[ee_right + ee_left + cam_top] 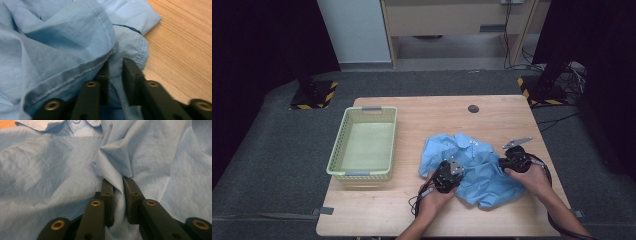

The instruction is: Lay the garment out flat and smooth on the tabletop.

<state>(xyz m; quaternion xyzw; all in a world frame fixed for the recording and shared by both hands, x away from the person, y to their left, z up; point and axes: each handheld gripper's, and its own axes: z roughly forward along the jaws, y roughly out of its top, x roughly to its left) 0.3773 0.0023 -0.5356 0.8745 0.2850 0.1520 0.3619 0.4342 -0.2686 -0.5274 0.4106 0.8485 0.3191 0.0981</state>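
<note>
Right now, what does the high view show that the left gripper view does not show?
High view: the pale green basket on the wooden table, a dark round disc, and both hands with the left gripper and right gripper. Left gripper view: a fold of cloth pinched between the jaws, and the buttoned collar close up. Both: the crumpled blue shirt.
</note>
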